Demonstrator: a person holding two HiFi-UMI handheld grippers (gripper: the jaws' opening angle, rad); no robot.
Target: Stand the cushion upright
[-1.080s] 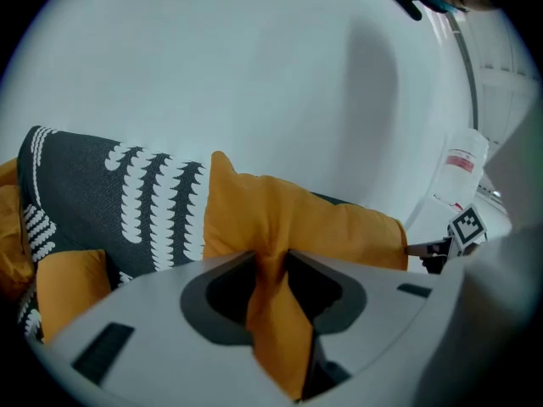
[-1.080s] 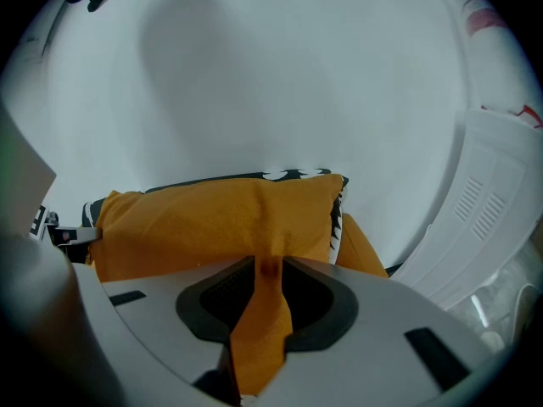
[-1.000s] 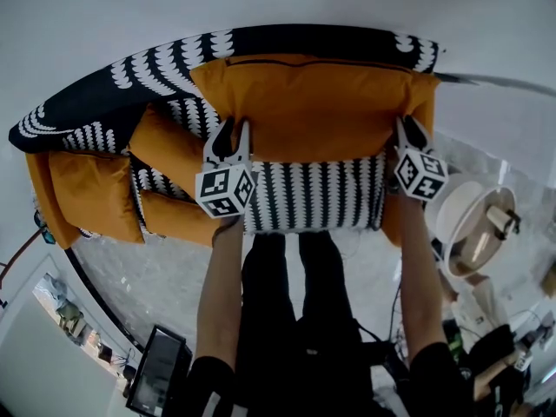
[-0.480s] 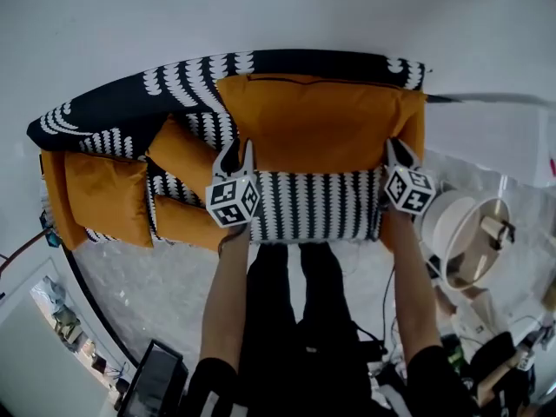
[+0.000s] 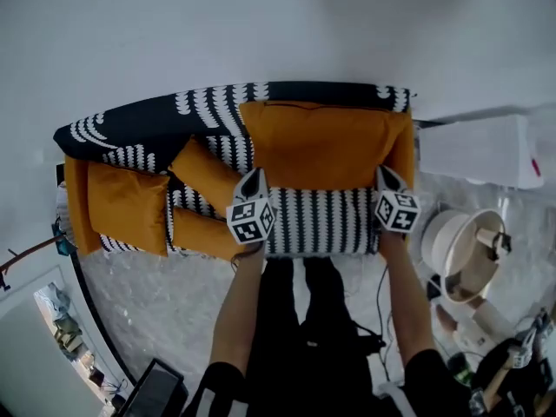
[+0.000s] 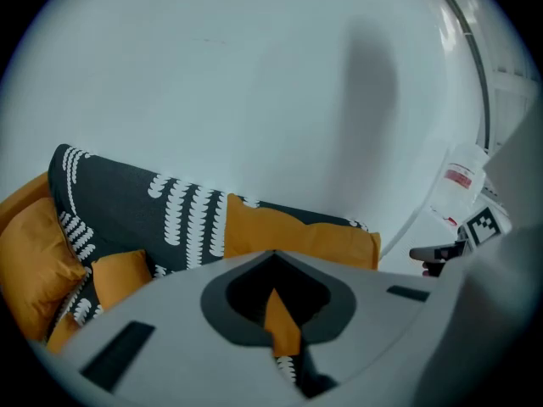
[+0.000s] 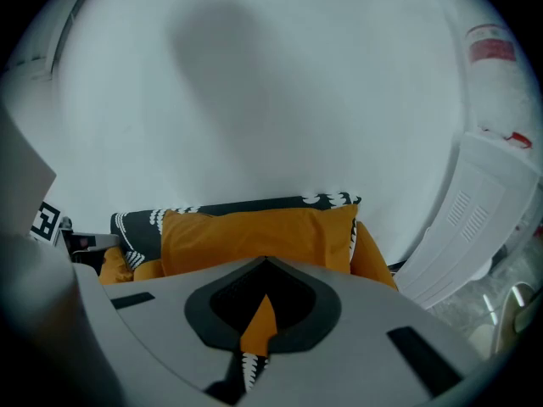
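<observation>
Now | left gripper (image 5: pixel 253 177): jaws just closed, pinching cushion (image 5: pixel 317 146) corner | right gripper (image 5: pixel 383 174): same on other corner | earlier both spread

Soft, even, bright light fills all three views, with no hard glare. A broad, faint grey shadow lies on the white wall (image 6: pixel 254 75) in both gripper views. The orange cushion (image 5: pixel 321 146) keeps full, clean colour. Fisheye bending bows the sofa (image 5: pixel 139 124) in the head view, and black corners ring the gripper views. The left gripper (image 6: pixel 276 299) and right gripper (image 7: pixel 259 312) loom close to their lenses, soft and out of focus.
</observation>
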